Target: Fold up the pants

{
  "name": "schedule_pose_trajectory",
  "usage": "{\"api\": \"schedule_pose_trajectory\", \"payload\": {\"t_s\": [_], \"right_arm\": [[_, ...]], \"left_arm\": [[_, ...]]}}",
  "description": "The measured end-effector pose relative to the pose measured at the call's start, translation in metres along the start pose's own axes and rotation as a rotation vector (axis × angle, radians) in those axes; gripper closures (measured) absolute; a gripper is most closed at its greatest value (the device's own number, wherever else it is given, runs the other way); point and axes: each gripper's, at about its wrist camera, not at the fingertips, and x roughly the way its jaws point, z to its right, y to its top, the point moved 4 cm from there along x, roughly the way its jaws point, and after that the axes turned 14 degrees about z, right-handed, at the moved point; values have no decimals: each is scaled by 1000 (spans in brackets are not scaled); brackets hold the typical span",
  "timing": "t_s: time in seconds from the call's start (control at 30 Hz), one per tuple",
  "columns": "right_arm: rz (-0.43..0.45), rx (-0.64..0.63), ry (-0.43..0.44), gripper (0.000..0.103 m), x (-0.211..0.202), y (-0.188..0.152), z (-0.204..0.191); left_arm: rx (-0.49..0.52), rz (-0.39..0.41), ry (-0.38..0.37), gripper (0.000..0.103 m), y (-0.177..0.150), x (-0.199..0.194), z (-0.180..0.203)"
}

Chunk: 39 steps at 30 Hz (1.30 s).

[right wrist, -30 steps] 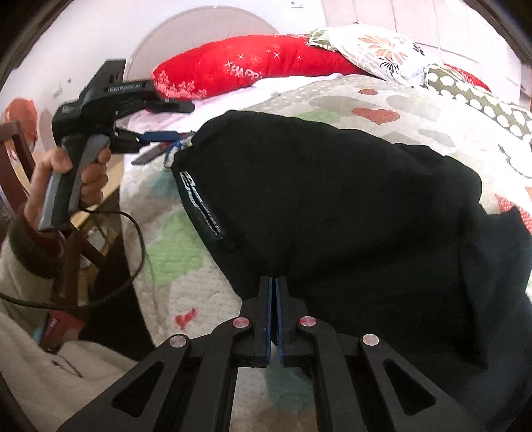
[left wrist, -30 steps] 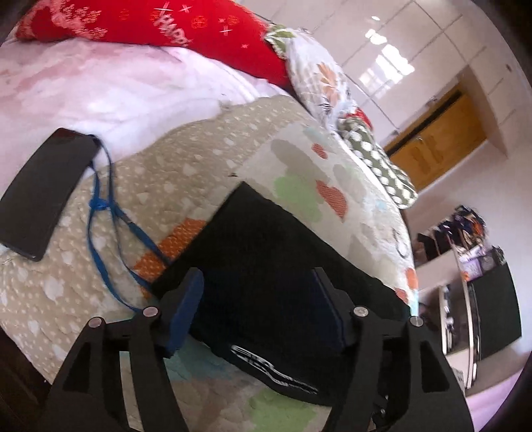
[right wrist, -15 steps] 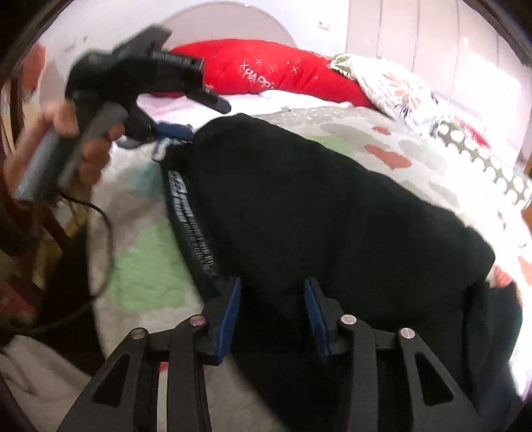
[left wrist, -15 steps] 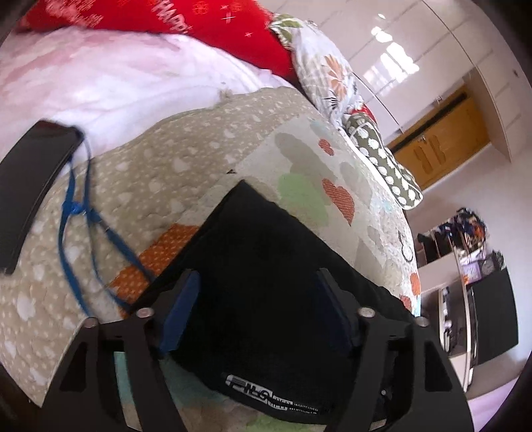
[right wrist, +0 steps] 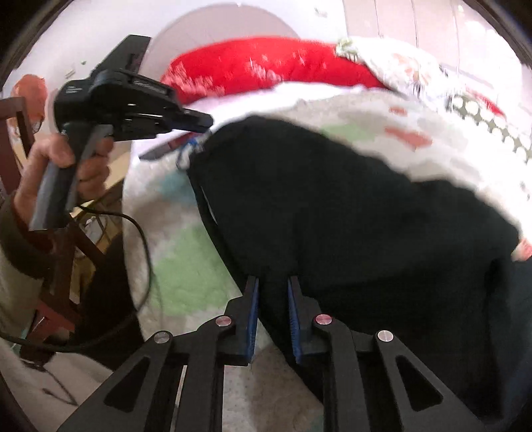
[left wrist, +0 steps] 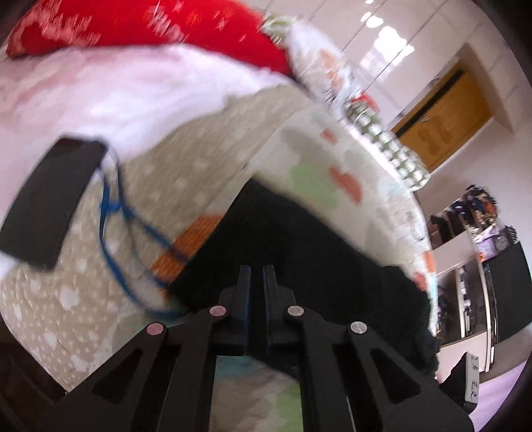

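Fingers [left wrist: 246, 299] of left gripper [left wrist: 256, 275], wide apart half a second ago, now nearly together on near edge of black pants [left wrist: 299, 252] at 6 o'clock on quilted bed [left wrist: 83, 299]. One phone [left wrist: 50, 202] at 9 o'clock, one blue cord [left wrist: 113, 239], one red pillow [left wrist: 149, 30] at 12.

Right view: right gripper [right wrist: 271, 289] fingers [right wrist: 252, 312] narrowed but still parted, straddling pants [right wrist: 349, 212] edge at 6 o'clock. Likely both taking hold for next fold. Two grippers, one pair of pants.
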Motion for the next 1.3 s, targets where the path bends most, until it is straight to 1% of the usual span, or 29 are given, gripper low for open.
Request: {"api": "schedule_pose_trajectory", "payload": {"t_s": [0.03,0.07,0.1,0.17,0.2,0.23,0.27,0.3,0.33,0.37,0.43,0.5,0.53,0.63,0.67,0.7,0.73,0.77,0.8,0.87,0.97,1.0,1.03,1.07,1.13,1.2,1.23,1.27,1.3], "right_arm": [[9,14,3,85,1,-2,2],[19,37,10,83,-1,-2,3],[17,56,19,76,-4,-1,5],[21,97,30,68,-14,4,13],[43,115,10,65,-27,8,21],[66,127,-18,64,-37,11,30],[86,141,-44,62,-47,14,39],[114,161,-83,59,-61,17,51],[147,184,-145,57,-76,19,68],[168,200,-197,54,-87,20,82],[183,230,-298,51,-103,17,109],[131,218,-355,51,-102,11,123],[96,198,-372,51,-97,5,126],[50,173,-393,51,-79,-6,131],[40,167,-406,54,-75,-8,134],[14,148,-450,59,-67,-12,140],[7,144,-468,66,-66,-15,143],[16,153,-473,86,-68,-16,146],[32,185,-458,97,-72,-15,149],[72,259,-429,97,-96,-17,153],[194,376,-401,97,-157,-19,157],[221,406,-402,97,-171,-21,159],[261,467,-399,97,-193,-30,162],[274,500,-395,97,-201,-34,164],[251,583,-423,98,-212,-63,173],[191,670,-444,97,-207,-97,180],[187,701,-436,98,-205,-106,182],[192,720,-432,101,-204,-111,183],[204,722,-435,101,-204,-113,183]], "left_arm": [[-4,-14,3,99,-5,3,-2],[-3,-9,4,99,-6,2,-3],[6,4,8,99,-6,0,-1],[20,36,15,97,-3,-8,5],[26,47,14,96,-2,-12,8],[42,63,5,89,1,-17,16],[56,76,4,74,2,-19,20],[75,97,5,64,3,-23,27],[88,113,4,47,4,-25,32],[101,127,-5,42,5,-27,38],[119,131,-22,42,4,-23,50],[138,108,-40,41,0,-15,61],[149,90,-46,41,-4,-9,68],[198,32,-61,41,-19,8,86],[214,11,-60,41,-26,14,91],[226,-8,-59,41,-31,18,95],[239,-28,-60,41,-37,24,98],[252,-46,-59,41,-42,28,101],[264,-59,-54,41,-47,31,102],[274,-74,-42,41,-52,35,103],[261,-77,-43,41,-53,35,100],[255,-76,-42,41,-52,35,99],[249,-74,-42,41,-51,36,98],[245,-72,-42,41,-51,36,98],[244,-75,-43,41,-52,37,99],[248,-82,-35,41,-54,38,99],[250,-86,-32,41,-55,39,99],[255,-90,-31,41,-55,38,100],[260,-91,-30,41,-56,38,102]]}}
